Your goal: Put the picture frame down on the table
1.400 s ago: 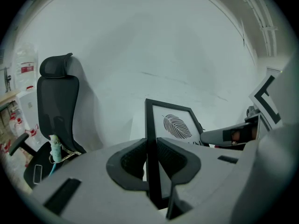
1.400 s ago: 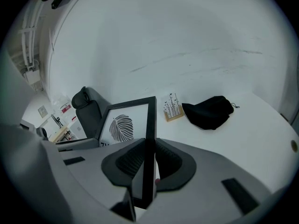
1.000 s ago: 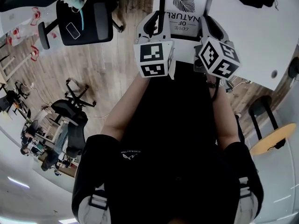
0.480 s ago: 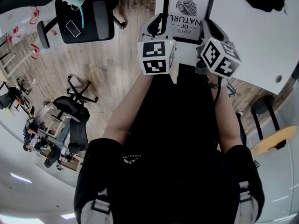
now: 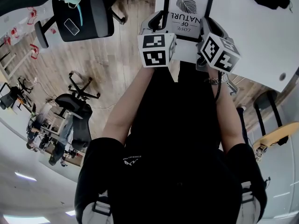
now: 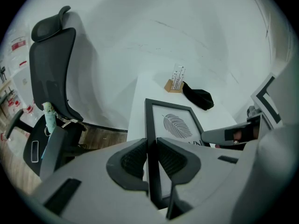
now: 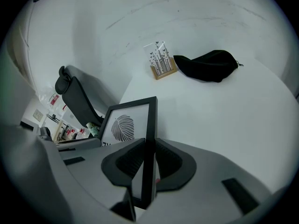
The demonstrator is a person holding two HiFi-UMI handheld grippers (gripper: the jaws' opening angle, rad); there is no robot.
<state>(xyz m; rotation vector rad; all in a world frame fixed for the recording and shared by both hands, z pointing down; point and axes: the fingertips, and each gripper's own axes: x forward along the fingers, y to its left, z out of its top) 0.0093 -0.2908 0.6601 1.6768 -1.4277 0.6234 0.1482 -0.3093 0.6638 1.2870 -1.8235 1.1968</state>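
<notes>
Since second ago, picture frame came down lower with both claws. Left claw squeezed tight on frame's left edge. Right claw squeezed tight on right edge. Frame sits between claws, sticking out ahead, over white worktop. Danger: one claw lets go first, frame tips, bangs down.

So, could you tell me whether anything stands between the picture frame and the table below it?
Nothing visible does: the table by the picture frame is bare, and the black pouch and small rack sit farther back.
</notes>
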